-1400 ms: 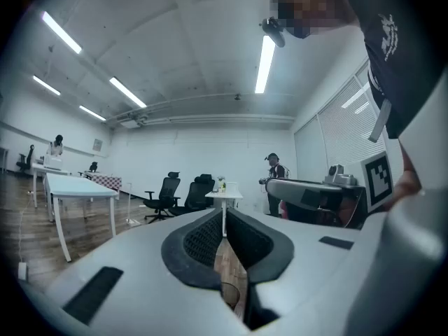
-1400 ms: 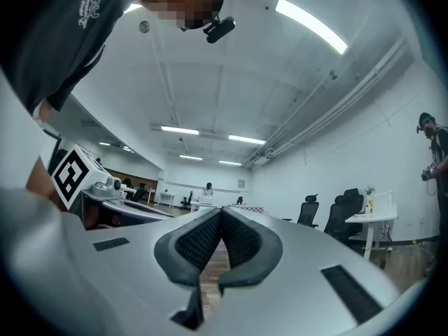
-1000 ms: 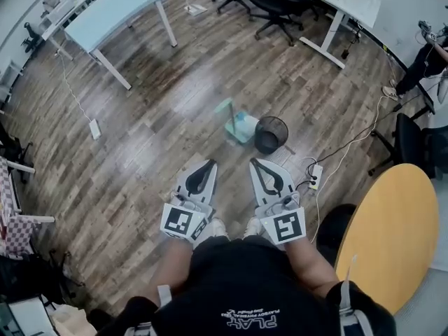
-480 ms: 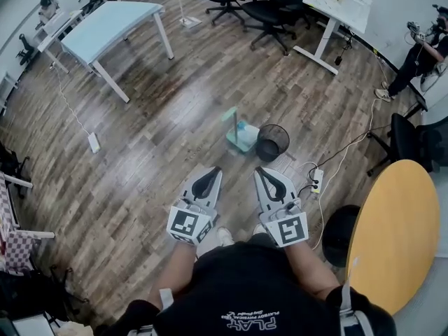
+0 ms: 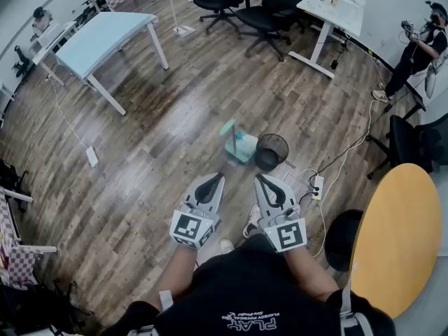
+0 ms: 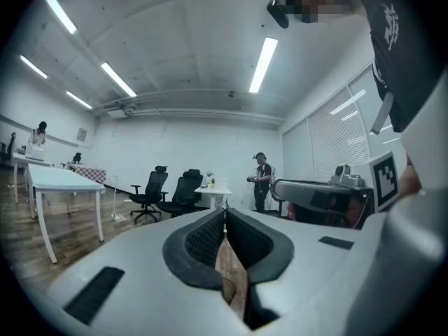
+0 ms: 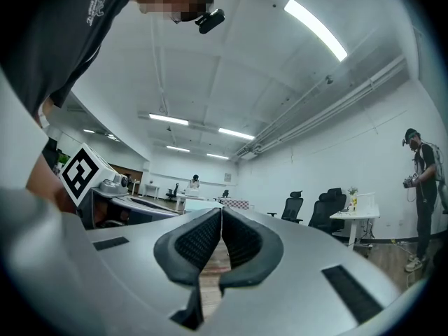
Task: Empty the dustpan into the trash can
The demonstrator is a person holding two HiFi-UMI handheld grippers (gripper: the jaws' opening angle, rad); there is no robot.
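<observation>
A teal dustpan (image 5: 243, 145) with an upright handle (image 5: 229, 129) stands on the wood floor, touching the left side of a black mesh trash can (image 5: 271, 151). Both sit a short way ahead of my grippers in the head view. My left gripper (image 5: 218, 177) is shut and holds nothing; its jaws meet at the tips (image 6: 225, 211). Beside it, my right gripper (image 5: 260, 177) is shut too and empty, its jaws closed tip to tip (image 7: 221, 211). Neither gripper view shows the dustpan or the can.
A white power strip (image 5: 317, 185) and cables lie right of the can. A round yellow table (image 5: 395, 233) stands at right, a light blue table (image 5: 101, 36) far left, office chairs (image 5: 260, 5) and a white desk (image 5: 336, 2) at the back. A person (image 5: 413, 54) stands far right.
The head view has shifted forward: the dustpan and can sit a little nearer my grippers, and both grippers have dropped slightly. Both stay shut.
</observation>
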